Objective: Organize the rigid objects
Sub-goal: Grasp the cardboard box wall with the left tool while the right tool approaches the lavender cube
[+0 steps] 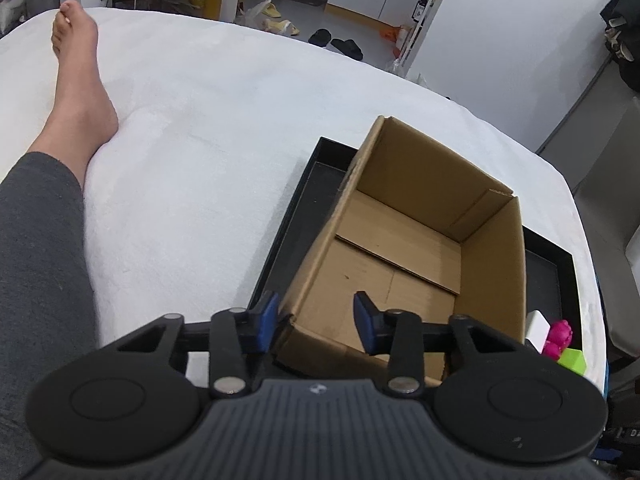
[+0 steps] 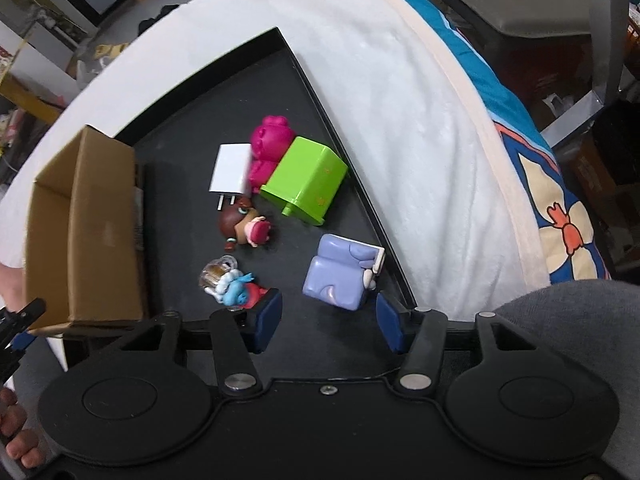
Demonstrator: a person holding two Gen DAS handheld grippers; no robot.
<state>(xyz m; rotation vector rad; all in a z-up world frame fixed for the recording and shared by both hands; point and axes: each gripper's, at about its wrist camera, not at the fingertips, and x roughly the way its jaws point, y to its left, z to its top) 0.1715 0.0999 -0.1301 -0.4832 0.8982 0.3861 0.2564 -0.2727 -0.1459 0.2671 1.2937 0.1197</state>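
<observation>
An empty cardboard box (image 1: 404, 248) stands in a black tray (image 1: 304, 192) on a white blanket. My left gripper (image 1: 316, 322) is open, its fingers straddling the box's near left corner wall. In the right wrist view the tray (image 2: 224, 92) holds several toys beside the box (image 2: 84, 232): a white charger (image 2: 230, 168), a pink toy (image 2: 268, 152), a green block (image 2: 306, 180), a brown-haired doll (image 2: 244, 226), a blue figure (image 2: 234, 286) and a purple toy sofa (image 2: 340, 272). My right gripper (image 2: 328, 320) is open and empty, just short of the sofa.
A person's bare leg and foot (image 1: 76, 92) lie on the blanket (image 1: 200, 140) at the left. The bed edge with a blue patterned sheet (image 2: 532, 152) runs at the right. Shoes and clutter lie on the floor beyond.
</observation>
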